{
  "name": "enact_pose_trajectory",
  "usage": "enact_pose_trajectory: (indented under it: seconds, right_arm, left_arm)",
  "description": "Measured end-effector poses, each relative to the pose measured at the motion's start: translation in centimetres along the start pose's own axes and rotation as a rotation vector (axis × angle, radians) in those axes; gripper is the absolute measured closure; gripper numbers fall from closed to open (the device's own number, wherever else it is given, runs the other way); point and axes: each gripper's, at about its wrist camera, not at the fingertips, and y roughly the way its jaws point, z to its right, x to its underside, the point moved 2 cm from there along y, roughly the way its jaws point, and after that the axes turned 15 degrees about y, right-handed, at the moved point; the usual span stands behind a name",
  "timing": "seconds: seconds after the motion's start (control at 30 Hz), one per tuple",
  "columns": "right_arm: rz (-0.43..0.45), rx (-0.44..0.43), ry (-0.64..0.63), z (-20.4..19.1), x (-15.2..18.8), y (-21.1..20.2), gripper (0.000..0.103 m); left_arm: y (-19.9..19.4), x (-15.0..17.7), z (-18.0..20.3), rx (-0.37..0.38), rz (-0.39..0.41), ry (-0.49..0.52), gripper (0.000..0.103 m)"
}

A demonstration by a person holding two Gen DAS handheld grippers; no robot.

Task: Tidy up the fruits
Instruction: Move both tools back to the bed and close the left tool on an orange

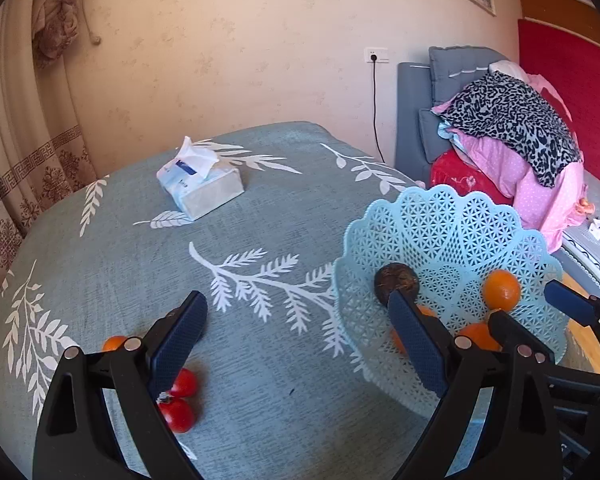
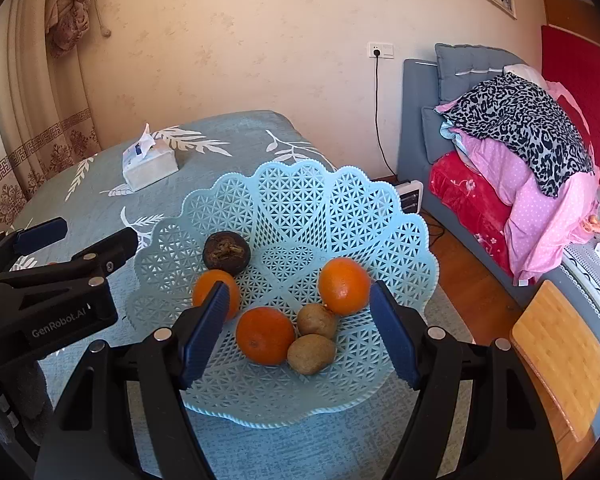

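Note:
A light blue lattice basket (image 2: 300, 184) sits on the teal leaf-print tablecloth (image 1: 260, 340). It holds a dark mangosteen (image 2: 226, 250), three oranges (image 2: 265, 335) and two brown kiwis (image 2: 311, 354). My right gripper (image 2: 300, 296) hangs open over the fruit with nothing between its fingers. My left gripper (image 1: 296, 304) is open and empty above the cloth, left of the basket (image 1: 452, 216). Two red tomatoes (image 1: 182, 398) and a small orange (image 1: 114, 343) lie on the cloth by its left finger. The right gripper (image 1: 540, 314) shows at the right edge of the left wrist view.
A tissue pack (image 1: 200, 188) lies toward the table's far side. Right of the table stands a blue sofa (image 2: 416, 120) piled with clothes (image 2: 520, 140). A small heater (image 2: 410, 196) is on the floor, and a wooden board (image 2: 560, 352) lies at the right.

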Motion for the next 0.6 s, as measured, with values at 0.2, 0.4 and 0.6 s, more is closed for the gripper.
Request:
enact_pose_trajectory:
  seconds: [0.2, 0.4, 0.6]
  right_arm:
    - [-0.005, -0.010, -0.018, -0.7, 0.3, -0.1, 0.029]
    - [-0.008, -0.051, -0.025, -1.7, 0.5, -0.5, 0.025]
    - [-0.029, -0.112, -0.040, -3.2, 1.1, -0.9, 0.025]
  left_arm:
    - [-0.5, 1.2, -1.5, -0.024, -0.010, -0.022, 0.012]
    - [-1.1, 2.6, -3.9, -0.061, -0.022, -0.058, 0.012]
    - [-1.4, 4.2, -6.7, -0.106, -0.042, -0.095, 0.012]
